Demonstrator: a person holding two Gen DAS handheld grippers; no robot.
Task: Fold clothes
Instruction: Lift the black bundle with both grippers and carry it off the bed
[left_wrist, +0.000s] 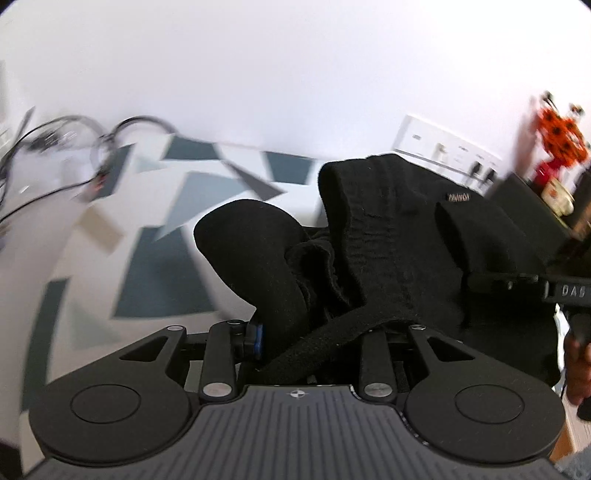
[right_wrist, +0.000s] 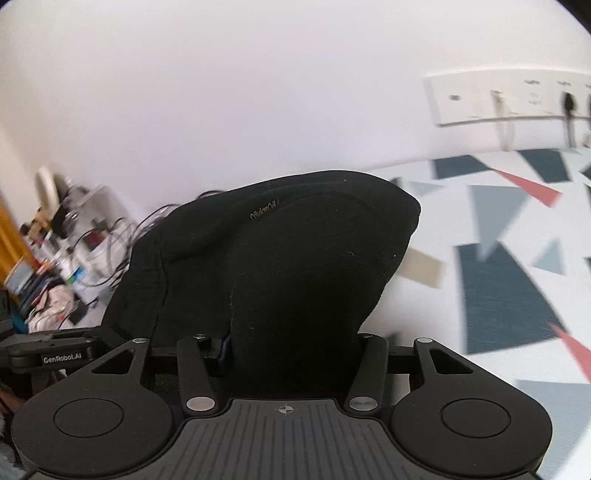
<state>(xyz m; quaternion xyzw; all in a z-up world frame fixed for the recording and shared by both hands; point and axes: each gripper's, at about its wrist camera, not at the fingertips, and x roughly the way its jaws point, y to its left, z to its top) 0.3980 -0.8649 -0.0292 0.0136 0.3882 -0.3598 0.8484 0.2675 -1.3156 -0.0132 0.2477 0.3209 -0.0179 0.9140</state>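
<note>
The left gripper (left_wrist: 314, 343) is clenched on a black knit garment (left_wrist: 388, 240), and the right gripper (right_wrist: 291, 347) grips the same cloth, held above the patterned surface (left_wrist: 159, 273). Both edges should be kept level and taut, so the fold lands square.

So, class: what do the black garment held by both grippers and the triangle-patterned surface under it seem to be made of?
Black garment: seemingly a soft knit with a matte finish; ribbed bands and fuzzy edges show, and it bears a small woven label. The fibre can't be told.

Triangle-patterned surface: probably a printed cloth or mat, flat and matte with no glare; blur leaves it open.
</note>
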